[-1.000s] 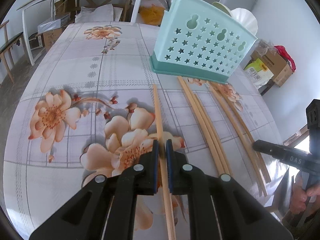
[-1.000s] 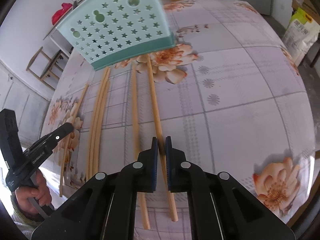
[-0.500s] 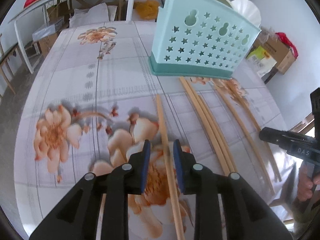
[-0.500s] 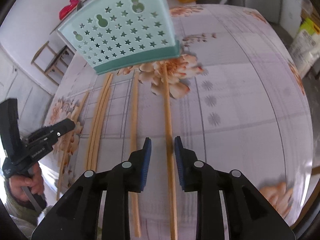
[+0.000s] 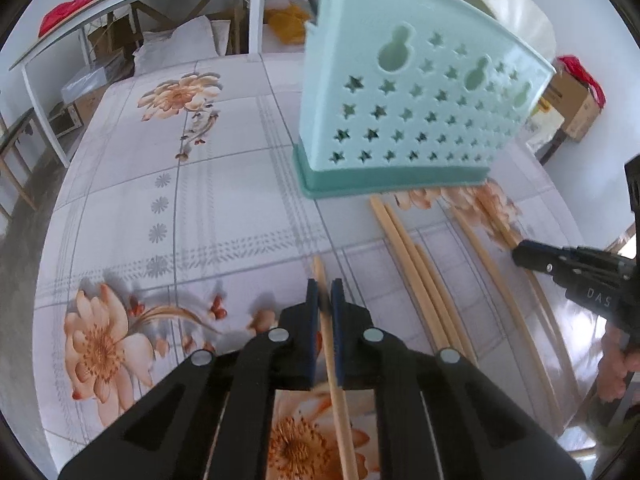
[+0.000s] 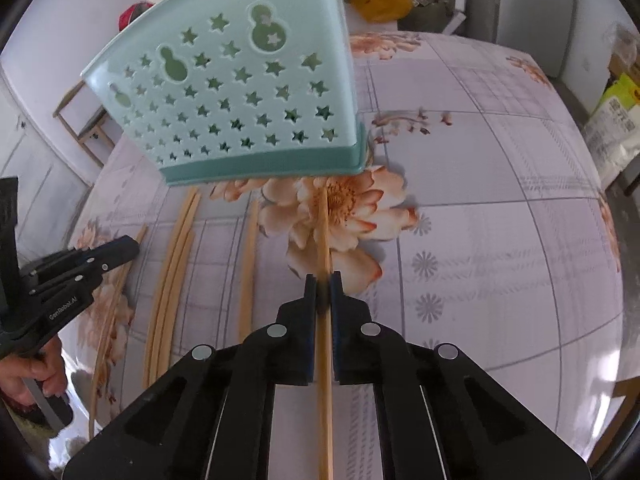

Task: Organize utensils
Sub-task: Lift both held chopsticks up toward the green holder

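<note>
A mint-green star-punched utensil holder [image 5: 408,112] [image 6: 240,92] stands upright on the floral tablecloth. Several wooden chopsticks lie in front of it, pointing toward it. My left gripper [image 5: 325,292] has its jaws closing, with the pads pressed on one chopstick [image 5: 341,420] near its far tip. My right gripper [image 6: 323,288] is closing the same way on another chopstick [image 6: 323,232], whose far end reaches the holder's base. Each gripper shows in the other's view: the right one [image 5: 520,254] and the left one [image 6: 132,246], both low over the table.
Loose chopsticks [image 5: 420,280] [image 6: 176,272] lie between the two grippers, and one more [image 6: 250,264] lies left of the right gripper. The table [image 5: 200,200] runs wide to the left. Boxes, a white bench and bags stand beyond its edges.
Both grippers were shut on their chopsticks, opened half a second ago, slid forward along them toward the holder, and are shut on them again nearer the far ends.
</note>
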Demonstrator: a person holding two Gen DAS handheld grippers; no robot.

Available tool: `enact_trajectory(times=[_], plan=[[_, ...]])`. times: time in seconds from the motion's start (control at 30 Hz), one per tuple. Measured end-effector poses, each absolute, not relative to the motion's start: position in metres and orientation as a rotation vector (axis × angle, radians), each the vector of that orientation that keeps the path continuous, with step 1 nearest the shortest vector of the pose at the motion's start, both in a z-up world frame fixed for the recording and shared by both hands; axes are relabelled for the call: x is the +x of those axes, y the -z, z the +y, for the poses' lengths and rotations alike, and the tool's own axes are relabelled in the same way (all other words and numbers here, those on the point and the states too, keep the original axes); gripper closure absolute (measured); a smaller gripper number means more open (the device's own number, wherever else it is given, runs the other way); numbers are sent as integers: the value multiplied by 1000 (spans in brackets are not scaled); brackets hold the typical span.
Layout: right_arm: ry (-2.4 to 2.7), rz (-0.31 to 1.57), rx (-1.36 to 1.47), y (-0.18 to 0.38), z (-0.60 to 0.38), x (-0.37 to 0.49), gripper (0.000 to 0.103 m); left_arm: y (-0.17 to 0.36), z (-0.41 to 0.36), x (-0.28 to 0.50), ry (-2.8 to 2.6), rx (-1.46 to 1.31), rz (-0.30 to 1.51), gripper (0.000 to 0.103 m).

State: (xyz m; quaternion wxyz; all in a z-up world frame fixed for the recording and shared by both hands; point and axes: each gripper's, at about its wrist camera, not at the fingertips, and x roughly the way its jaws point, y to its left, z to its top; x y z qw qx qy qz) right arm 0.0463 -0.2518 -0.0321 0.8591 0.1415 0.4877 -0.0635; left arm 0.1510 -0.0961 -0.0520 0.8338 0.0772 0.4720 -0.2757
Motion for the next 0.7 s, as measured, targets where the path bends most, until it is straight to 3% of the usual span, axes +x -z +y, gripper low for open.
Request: enact_trajectory(times=[0.2,0.7], plan=[[127,964,354,18,-258,42,98,34,-87,151,601,97,962,98],[86,724,387,-52,-240,-13,98,-70,-24,109,749,-160,703,98]])
